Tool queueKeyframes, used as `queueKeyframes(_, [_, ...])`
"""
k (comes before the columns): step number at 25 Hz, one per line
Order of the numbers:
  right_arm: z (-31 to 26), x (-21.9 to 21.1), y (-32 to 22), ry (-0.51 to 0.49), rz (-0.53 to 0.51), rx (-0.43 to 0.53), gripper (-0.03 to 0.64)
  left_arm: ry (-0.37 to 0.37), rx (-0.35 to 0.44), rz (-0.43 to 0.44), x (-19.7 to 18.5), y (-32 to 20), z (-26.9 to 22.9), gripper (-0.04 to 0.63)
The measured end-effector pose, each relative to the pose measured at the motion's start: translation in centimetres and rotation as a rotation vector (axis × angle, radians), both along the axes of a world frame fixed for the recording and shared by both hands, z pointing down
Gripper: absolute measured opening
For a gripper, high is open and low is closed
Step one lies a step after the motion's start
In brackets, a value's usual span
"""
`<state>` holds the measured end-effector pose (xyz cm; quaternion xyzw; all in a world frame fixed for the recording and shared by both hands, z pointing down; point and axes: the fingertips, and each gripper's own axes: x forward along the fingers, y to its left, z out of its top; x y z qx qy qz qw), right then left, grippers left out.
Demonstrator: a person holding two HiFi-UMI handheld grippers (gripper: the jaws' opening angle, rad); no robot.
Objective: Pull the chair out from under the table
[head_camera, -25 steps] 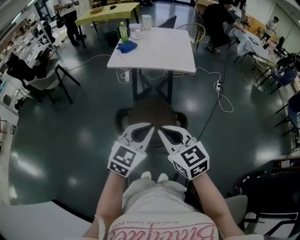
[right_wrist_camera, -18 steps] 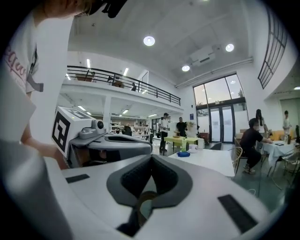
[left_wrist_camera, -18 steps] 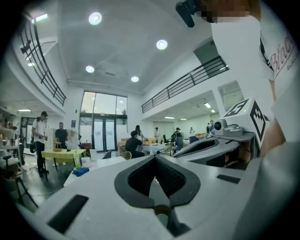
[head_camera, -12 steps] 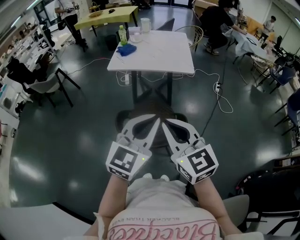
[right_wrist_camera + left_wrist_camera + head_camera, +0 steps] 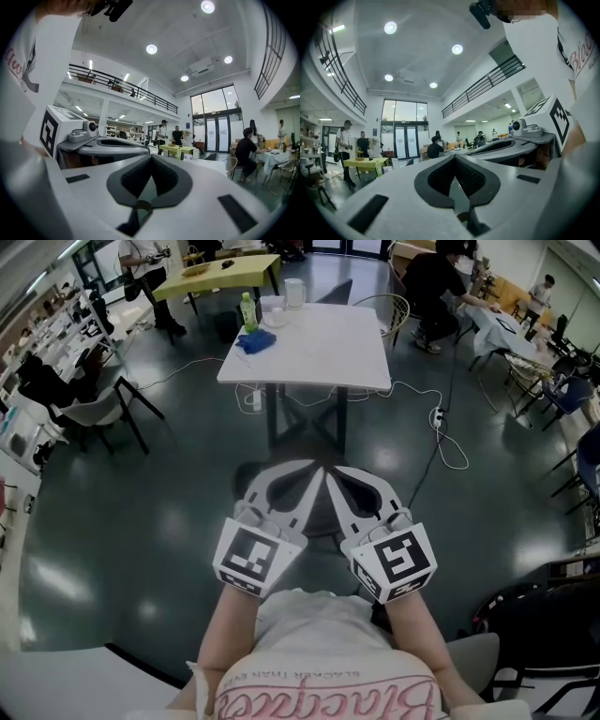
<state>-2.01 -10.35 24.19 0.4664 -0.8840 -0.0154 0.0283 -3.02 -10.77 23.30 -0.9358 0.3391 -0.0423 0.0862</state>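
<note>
A dark round-seated chair [image 5: 242, 480] stands on the floor in front of the white table [image 5: 319, 352], out from under it and mostly hidden behind my grippers. My left gripper [image 5: 311, 472] and right gripper [image 5: 330, 472] are held side by side above the chair, tips nearly touching, both shut with nothing between the jaws. In the left gripper view my left gripper [image 5: 454, 157] points level across the room, with the right one beside it. The right gripper view shows my right gripper [image 5: 151, 157] likewise shut and empty.
On the table's far left corner stand a green bottle [image 5: 247, 307], a blue cloth [image 5: 255, 339] and a white jug [image 5: 294, 292]. Cables and a power strip [image 5: 436, 412] lie on the floor. A chair [image 5: 94, 407] sits left, a yellow table [image 5: 216, 268] behind, a black bag [image 5: 539, 615] right.
Both grippers have risen together toward the camera and now cover most of the chair. They stay shut and empty. The chair has not moved.
</note>
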Motion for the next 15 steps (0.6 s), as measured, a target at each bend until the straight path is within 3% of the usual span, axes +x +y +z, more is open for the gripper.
queueKeyframes(15, [-0.5, 0.7, -2.3, -0.045, 0.019, 0.015, 0.003, 0.018, 0.0, -0.01, 0.8, -2.2, -0.4, 0.005])
